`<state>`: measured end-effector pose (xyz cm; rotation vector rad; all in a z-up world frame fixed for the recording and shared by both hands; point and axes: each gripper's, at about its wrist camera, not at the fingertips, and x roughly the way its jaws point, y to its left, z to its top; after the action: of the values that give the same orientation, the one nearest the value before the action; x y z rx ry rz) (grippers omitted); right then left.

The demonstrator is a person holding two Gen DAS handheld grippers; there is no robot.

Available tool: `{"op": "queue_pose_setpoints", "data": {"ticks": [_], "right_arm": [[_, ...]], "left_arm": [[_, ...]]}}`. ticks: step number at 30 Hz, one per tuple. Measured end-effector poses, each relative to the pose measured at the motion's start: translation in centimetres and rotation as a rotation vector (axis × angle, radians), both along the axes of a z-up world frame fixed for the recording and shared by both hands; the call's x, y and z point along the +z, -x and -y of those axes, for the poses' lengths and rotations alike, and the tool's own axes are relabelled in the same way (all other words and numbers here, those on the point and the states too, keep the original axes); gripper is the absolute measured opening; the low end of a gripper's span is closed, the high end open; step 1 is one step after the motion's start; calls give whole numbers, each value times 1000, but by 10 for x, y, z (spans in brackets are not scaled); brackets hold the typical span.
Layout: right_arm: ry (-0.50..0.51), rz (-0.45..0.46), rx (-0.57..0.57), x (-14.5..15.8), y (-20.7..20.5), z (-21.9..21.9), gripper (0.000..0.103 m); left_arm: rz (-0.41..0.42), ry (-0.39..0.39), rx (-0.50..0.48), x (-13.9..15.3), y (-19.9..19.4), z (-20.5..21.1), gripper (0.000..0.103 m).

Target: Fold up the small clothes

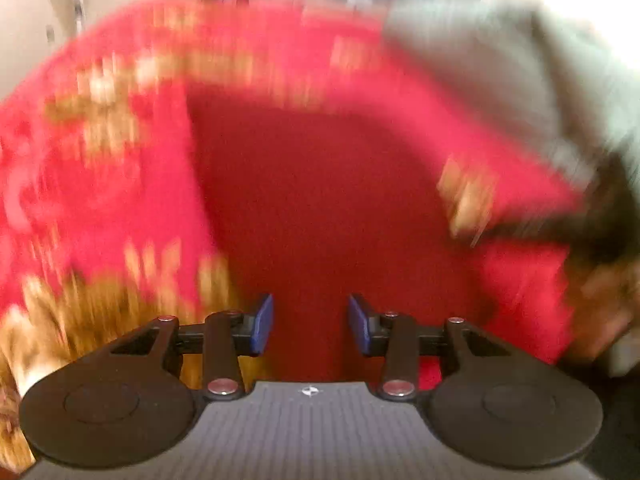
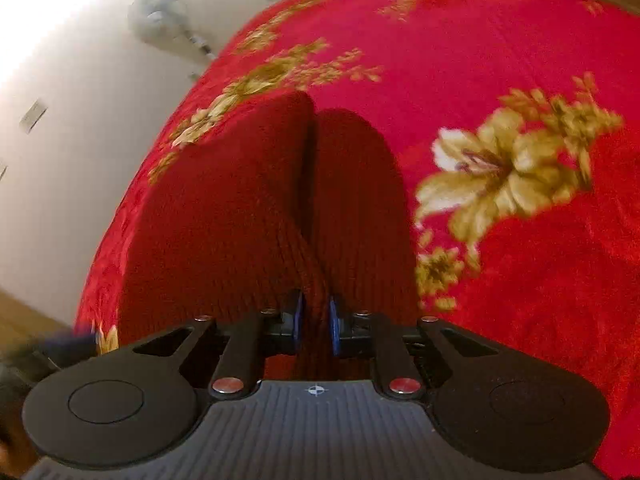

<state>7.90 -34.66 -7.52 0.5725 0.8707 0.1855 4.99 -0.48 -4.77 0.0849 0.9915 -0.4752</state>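
The right gripper (image 2: 315, 320) has its jaws drawn narrow on a bunched fold of a dark red ribbed knit garment (image 2: 248, 208), pinching it right at the blue pads. From that pinch the garment runs straight ahead, away from the jaws, in two long lobes side by side with a dark crease between them, so its long axis lies in line with the fingers. Beneath and beyond it spreads a bright red bed cover with gold flowers (image 2: 500, 60), and past the cover's edge on the left stands a pale wall with a fan (image 2: 160, 20). The left gripper (image 1: 311, 322) has its jaws wide apart with nothing between them; the dark red garment (image 1: 320, 184) fills the field directly ahead of them, close, though the left view is badly smeared and whether the pads touch the cloth cannot be told. A grey-green blurred shape (image 1: 500, 60) sits at upper right, unidentifiable. By this reading the right hand has the hold, and the left is placed to take a second hold straight ahead on the same garment.
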Motion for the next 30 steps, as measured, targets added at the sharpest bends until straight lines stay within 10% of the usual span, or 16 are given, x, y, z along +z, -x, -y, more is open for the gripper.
{"op": "queue_pose_setpoints", "data": {"ticks": [7,9,11,16,23,30], "right_arm": [[46,8,27,1,8,-11,16],[27,22,13,3,7,-7,27],[20,36,-30,7,11,2,58],[-7,0,-70,-6,2,9,71],[-129,-68,-101,-29,-6,18,87],[-149,-35,-102,-34,-3,20,87]], "left_arm": [[-117,-10,22,-1,-18,-8,56],[-109,7,0,12,-21,-9,60],[-89,60,11,28,-33,-18,82],[-83,243,141,44,-84,-45,91],[-324,432,297,-28,-162,-68,102],[-392,491,238,-62,-197,-39,103]]}}
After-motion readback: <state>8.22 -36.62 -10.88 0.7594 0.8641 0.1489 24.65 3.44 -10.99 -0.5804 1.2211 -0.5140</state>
